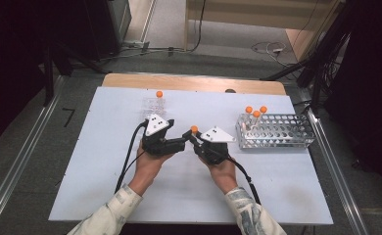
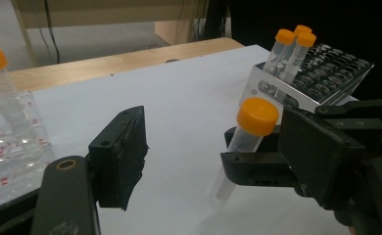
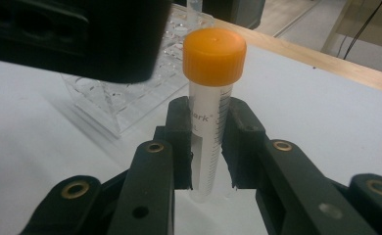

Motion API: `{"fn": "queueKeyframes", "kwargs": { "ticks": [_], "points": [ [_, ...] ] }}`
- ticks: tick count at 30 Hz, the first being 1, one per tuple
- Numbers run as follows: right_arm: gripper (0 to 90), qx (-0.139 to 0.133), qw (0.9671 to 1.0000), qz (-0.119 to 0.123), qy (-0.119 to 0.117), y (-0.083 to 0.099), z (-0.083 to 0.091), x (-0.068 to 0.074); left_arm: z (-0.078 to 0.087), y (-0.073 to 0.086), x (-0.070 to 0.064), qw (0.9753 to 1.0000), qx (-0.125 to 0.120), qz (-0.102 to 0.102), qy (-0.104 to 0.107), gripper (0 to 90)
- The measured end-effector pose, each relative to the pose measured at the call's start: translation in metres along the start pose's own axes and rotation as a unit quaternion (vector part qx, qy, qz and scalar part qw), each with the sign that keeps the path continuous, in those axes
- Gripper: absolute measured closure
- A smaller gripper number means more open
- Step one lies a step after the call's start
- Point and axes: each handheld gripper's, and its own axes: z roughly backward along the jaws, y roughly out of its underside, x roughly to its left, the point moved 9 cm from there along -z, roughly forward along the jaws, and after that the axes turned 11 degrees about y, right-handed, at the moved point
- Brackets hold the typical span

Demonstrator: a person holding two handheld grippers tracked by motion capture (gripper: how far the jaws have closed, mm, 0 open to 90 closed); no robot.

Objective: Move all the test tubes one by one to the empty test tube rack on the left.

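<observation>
while the left hand-held gripper gapes wide, the right hand-held gripper clamps an orange-capped tube.

Clear plastic tube (matt orange cap), shiny perforated metal rack.

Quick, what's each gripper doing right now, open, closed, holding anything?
Left gripper: open, holding nothing.
Right gripper: closed on the orange-capped tube, held upright.
</observation>
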Motion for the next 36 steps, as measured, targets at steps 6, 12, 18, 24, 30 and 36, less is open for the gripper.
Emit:
{"fn": "queueKeyframes", "kwargs": {
  "ticks": [6, 12, 18, 24, 30, 36],
  "points": [
    [72.3, 0.004, 0.9999, 0.004, -0.01, 0.002, -0.003, 0.009, -0.005, 0.002, -0.003, 0.9998, 0.0, 0.001, 0.02, 41.1],
    [72.3, 0.002, 0.9998, 0.005, -0.017, 0.0, -0.003, 0.015, -0.01, 0.006, -0.005, 0.9994, 0.008, -0.003, 0.035, 50.3],
    [72.3, 0.001, 0.9998, 0.005, -0.021, 0.0, -0.003, 0.017, -0.012, 0.008, -0.005, 0.9994, 0.013, -0.009, 0.032, 58.3],
    [72.3, 0.001, 0.9998, 0.004, -0.021, 0.0, -0.003, 0.017, -0.013, 0.008, -0.006, 0.9992, 0.013, -0.012, 0.037, 67.3],
    [72.3, 0.001, 0.9997, 0.003, -0.022, -0.001, -0.003, 0.016, -0.014, 0.007, -0.006, 0.9991, 0.01, -0.017, 0.038, 69.5],
    [68.1, 0.003, 0.9998, 0.001, -0.022, -0.001, -0.002, 0.014, -0.014, 0.005, -0.004, 0.999, 0.008, -0.016, 0.041, 70.2]
  ]
}}
